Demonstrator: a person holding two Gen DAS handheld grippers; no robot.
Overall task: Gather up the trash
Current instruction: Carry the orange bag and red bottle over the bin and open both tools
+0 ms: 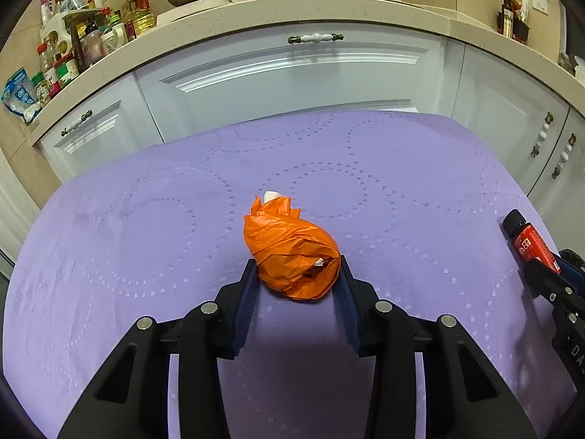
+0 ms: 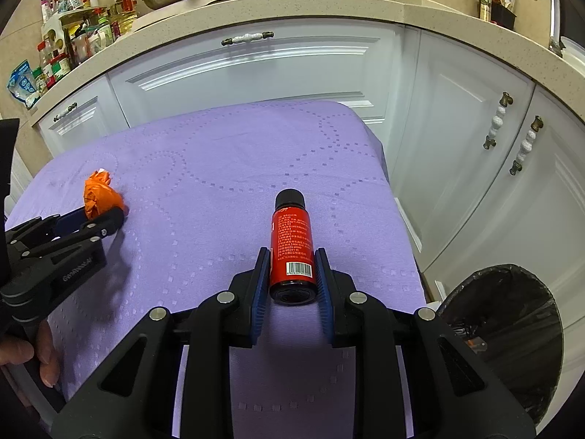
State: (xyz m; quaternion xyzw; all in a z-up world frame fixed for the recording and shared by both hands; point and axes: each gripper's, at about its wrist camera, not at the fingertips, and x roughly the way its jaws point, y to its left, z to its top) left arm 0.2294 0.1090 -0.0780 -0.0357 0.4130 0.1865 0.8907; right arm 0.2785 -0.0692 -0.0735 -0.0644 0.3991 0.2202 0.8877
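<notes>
Purple tablecloth (image 1: 182,219), white cabinets (image 1: 292,77) behind; left gripper (image 1: 298,274) pinching orange bag (image 1: 292,252), right gripper (image 2: 292,274) clamping red bottle (image 2: 290,241).

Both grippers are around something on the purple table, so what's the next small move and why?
Probably lift the red bottle and carry it to the bin: the right gripper already clamps it, while the left gripper only brackets the orange bag.

Both views are taken from the wrists, close above the purple-covered table (image 1: 146,219), angled steeply down and facing the white cabinets (image 1: 292,73). The right view sits further right along the table. Shared by both: the table, the cabinets, the orange bag (image 2: 100,194), the red bottle (image 1: 530,241).
</notes>
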